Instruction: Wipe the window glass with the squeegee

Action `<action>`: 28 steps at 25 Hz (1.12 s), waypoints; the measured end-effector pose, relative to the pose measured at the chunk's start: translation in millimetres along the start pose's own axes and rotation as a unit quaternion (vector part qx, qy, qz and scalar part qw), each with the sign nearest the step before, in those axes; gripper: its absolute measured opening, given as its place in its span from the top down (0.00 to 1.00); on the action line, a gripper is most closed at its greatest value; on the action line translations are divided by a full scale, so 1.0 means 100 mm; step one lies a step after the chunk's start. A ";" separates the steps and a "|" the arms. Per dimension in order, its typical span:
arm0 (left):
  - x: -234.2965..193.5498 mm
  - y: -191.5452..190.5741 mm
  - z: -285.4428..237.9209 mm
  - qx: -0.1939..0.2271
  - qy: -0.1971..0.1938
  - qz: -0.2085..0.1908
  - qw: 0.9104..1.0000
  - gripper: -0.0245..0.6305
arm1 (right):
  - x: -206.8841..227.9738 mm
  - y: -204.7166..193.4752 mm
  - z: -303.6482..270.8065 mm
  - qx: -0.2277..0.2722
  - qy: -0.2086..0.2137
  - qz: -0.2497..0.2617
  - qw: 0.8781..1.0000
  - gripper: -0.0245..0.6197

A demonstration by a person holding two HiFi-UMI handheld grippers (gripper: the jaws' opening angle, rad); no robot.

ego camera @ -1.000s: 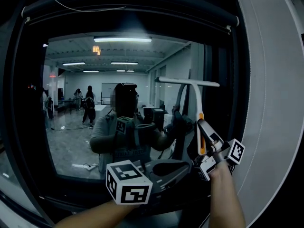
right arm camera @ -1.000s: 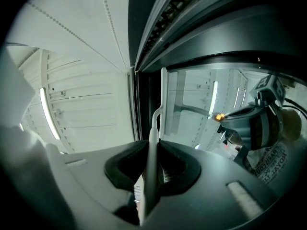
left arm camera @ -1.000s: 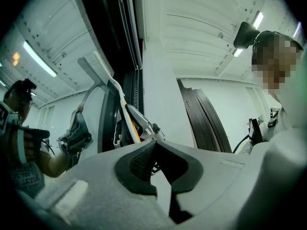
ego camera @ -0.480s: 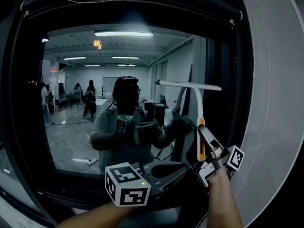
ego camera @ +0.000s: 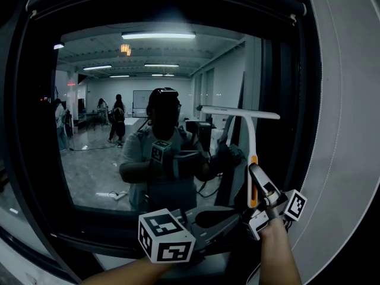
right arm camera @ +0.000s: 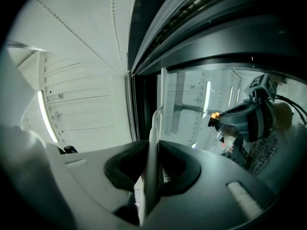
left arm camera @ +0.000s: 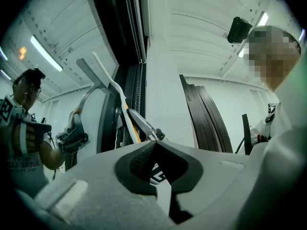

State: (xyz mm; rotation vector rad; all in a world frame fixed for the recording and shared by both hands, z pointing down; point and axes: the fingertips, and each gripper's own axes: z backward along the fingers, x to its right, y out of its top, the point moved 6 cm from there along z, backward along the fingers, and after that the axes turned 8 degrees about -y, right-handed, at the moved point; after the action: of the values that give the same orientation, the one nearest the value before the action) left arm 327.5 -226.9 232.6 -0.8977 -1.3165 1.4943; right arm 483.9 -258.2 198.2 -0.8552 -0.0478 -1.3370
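The squeegee [ego camera: 244, 115] has a white T-shaped blade and a white-and-orange handle, and its blade lies against the window glass [ego camera: 101, 165] near the right side of the pane. My right gripper [ego camera: 256, 178] is shut on the handle from below. In the right gripper view the handle [right arm camera: 152, 143] runs up between the jaws, with the blade edge-on above. My left gripper [ego camera: 221, 216] hangs low in front of the sill, shut with nothing in it. The left gripper view shows the squeegee [left arm camera: 108, 84] and the right gripper [left arm camera: 144, 127] beyond its jaws.
A dark window frame [ego camera: 292, 100] borders the glass on the right, with a white blind [ego camera: 347, 135] beside it. A roller tube [ego camera: 166, 6] crosses the top. The glass mirrors a lit room, several people and me. The sill [ego camera: 89, 245] runs below.
The right gripper has drawn the squeegee down the glass a little. The left gripper has sunk slightly with it. My head has tilted upward.
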 end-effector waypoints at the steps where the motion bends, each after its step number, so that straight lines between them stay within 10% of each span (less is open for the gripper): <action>1: 0.01 -0.02 0.00 0.000 0.000 0.002 1.000 0.96 | 0.02 -0.02 0.03 0.001 -0.001 -0.003 1.000 0.86; 28: 0.11 -0.53 0.07 0.021 0.015 0.054 0.998 0.96 | 0.33 -0.52 0.76 -0.005 -0.039 -0.024 0.999 0.85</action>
State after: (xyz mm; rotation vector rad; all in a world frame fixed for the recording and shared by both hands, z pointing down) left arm 326.4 -218.7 286.6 -0.9740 -1.2260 1.5797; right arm 481.2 -241.9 295.1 -0.9205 -0.1232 -1.3496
